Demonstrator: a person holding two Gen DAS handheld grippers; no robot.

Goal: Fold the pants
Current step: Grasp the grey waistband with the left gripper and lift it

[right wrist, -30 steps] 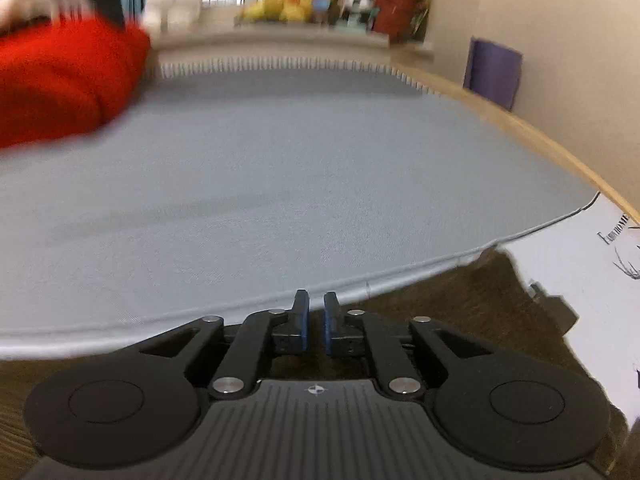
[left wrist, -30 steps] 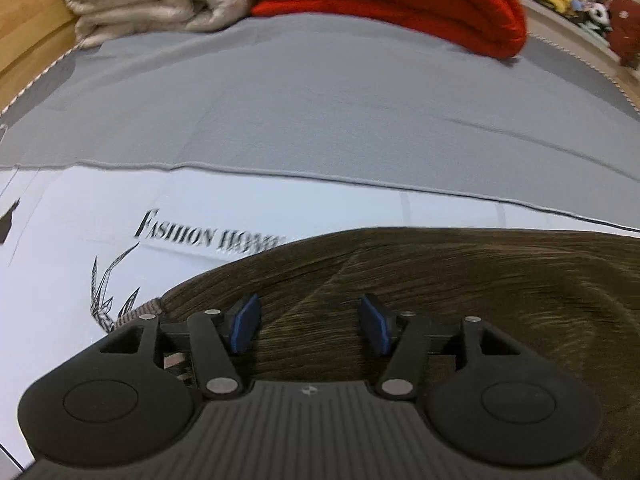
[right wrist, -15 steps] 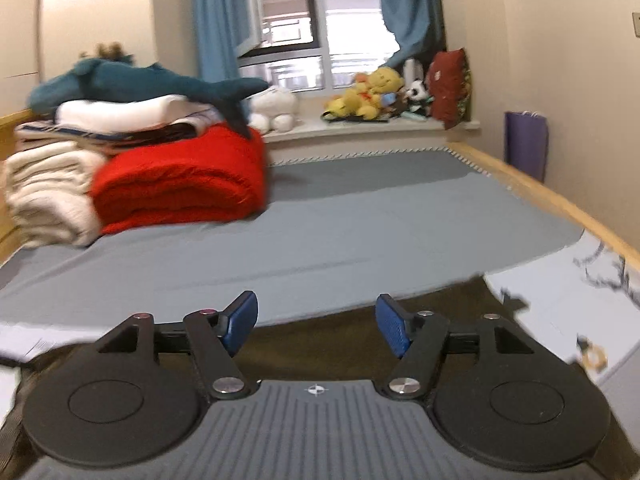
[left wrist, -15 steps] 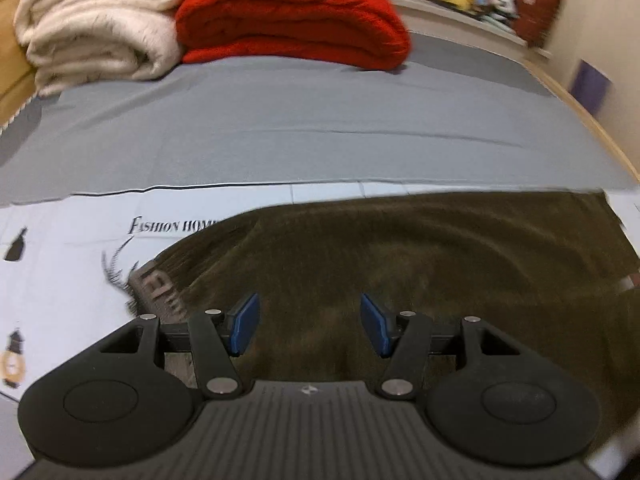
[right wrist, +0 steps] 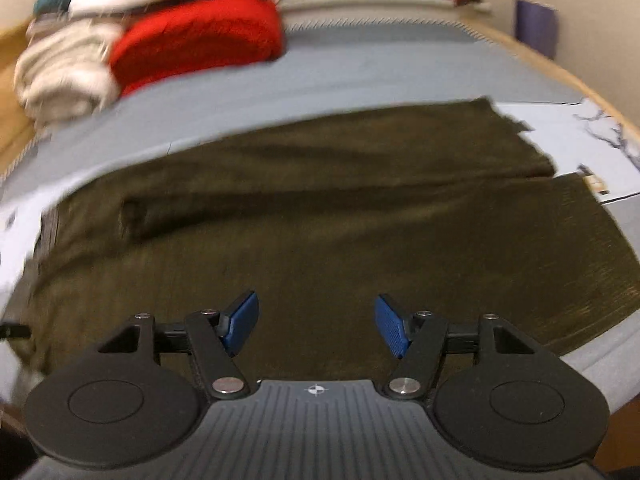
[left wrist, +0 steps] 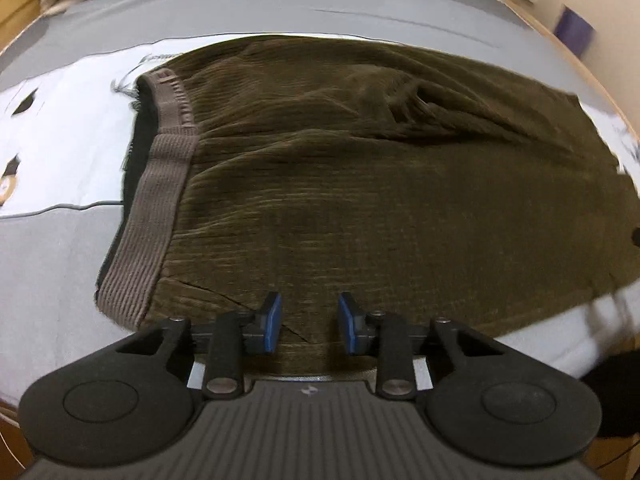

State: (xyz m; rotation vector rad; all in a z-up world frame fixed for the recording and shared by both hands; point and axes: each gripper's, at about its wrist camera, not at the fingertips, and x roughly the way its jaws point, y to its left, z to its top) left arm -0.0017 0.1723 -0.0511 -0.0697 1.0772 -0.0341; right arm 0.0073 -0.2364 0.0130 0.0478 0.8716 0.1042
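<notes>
Pants [left wrist: 380,184] lay flat across the bed [left wrist: 280,12], waistband [left wrist: 160,200] at 9 o'clock in the left view, leg ends toward 3 o'clock in the right view. Left gripper [left wrist: 309,325] hovered over the near edge at 6 o'clock, jaws apart, holding nothing. Right gripper [right wrist: 316,326] sat above the legs, jaws wide apart, empty. Judged step: taking hold for a fold. Advice: pinch both layers at the near edge, lift both ends evenly, and smooth the wrinkle [left wrist: 416,108] near 1 o'clock first. Red blanket [right wrist: 200,40] lay well apart at 11 o'clock.
</notes>
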